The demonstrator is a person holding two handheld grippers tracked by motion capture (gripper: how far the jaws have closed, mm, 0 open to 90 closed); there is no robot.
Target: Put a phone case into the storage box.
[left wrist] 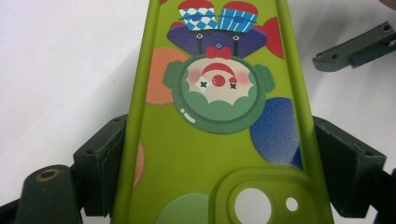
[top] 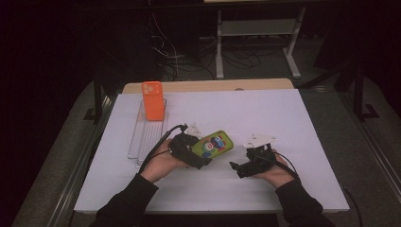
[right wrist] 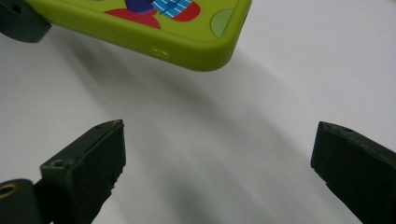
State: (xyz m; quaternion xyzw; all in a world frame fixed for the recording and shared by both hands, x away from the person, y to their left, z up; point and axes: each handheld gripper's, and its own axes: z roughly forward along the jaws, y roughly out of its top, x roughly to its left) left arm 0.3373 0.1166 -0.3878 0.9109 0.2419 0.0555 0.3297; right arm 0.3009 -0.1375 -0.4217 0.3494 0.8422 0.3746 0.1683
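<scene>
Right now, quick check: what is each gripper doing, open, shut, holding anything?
Left gripper: shut on the lime-green rubbery phone case with a clown print, pads on its two long edges.
Right gripper: open, nothing between its jaws.

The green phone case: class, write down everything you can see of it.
The green phone case looks like soft, matte lime-green rubber or silicone. Its back carries a cartoon clown face with coloured spots, and a raised camera surround with round cut-outs. One side edge bears two small moulded bumps. It is held face-down-side up, roughly level just above the white table, casting a shadow. The left gripper is shut on its long edges; the right gripper waits open nearby, not touching.
</scene>
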